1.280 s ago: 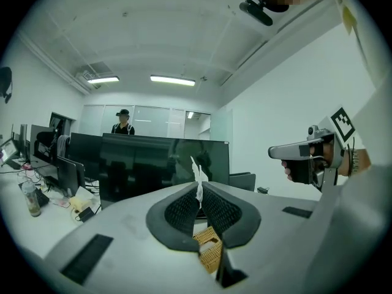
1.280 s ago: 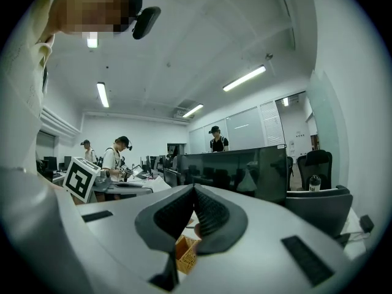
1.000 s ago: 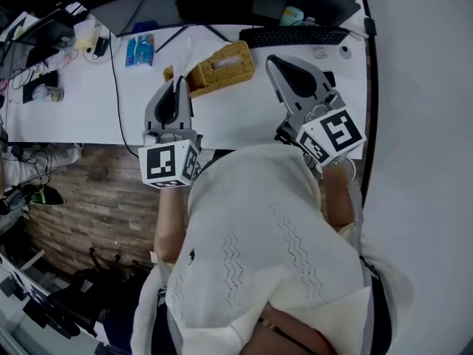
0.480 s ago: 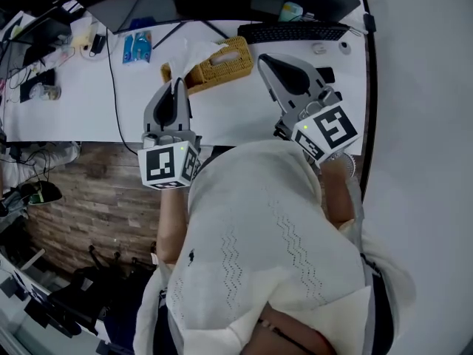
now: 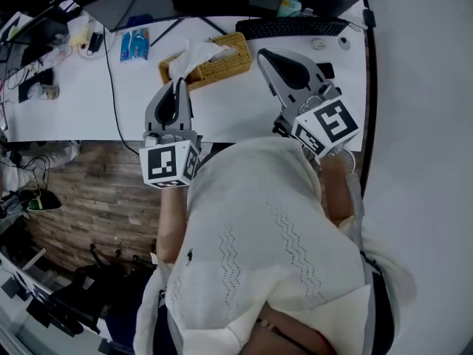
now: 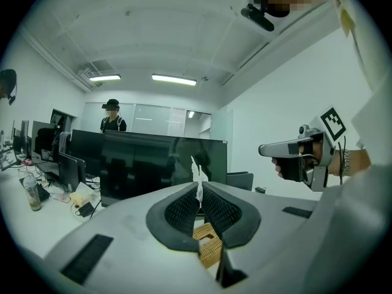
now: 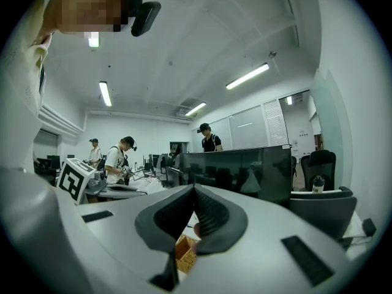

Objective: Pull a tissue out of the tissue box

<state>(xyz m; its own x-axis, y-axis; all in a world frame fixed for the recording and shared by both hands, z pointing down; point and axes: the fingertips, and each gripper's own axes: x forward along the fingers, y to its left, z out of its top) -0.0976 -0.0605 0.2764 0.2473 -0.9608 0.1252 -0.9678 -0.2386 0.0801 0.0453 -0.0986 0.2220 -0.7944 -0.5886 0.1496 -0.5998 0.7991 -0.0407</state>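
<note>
Head view: the left gripper [image 5: 177,84], clamped on the tissue [image 5: 189,55], draws it from the woven tissue box [image 5: 218,63] at upper centre of the white counter [image 5: 244,113]. The right gripper [image 5: 266,56] hovers beside the box without holding it, so the light box could lift or slide along. Left gripper view: only a thin sliver of tissue [image 6: 196,171] sits in the pinch and may tear or slip. Right gripper view: jaws together on nothing, the box [image 7: 184,254] below them.
</note>
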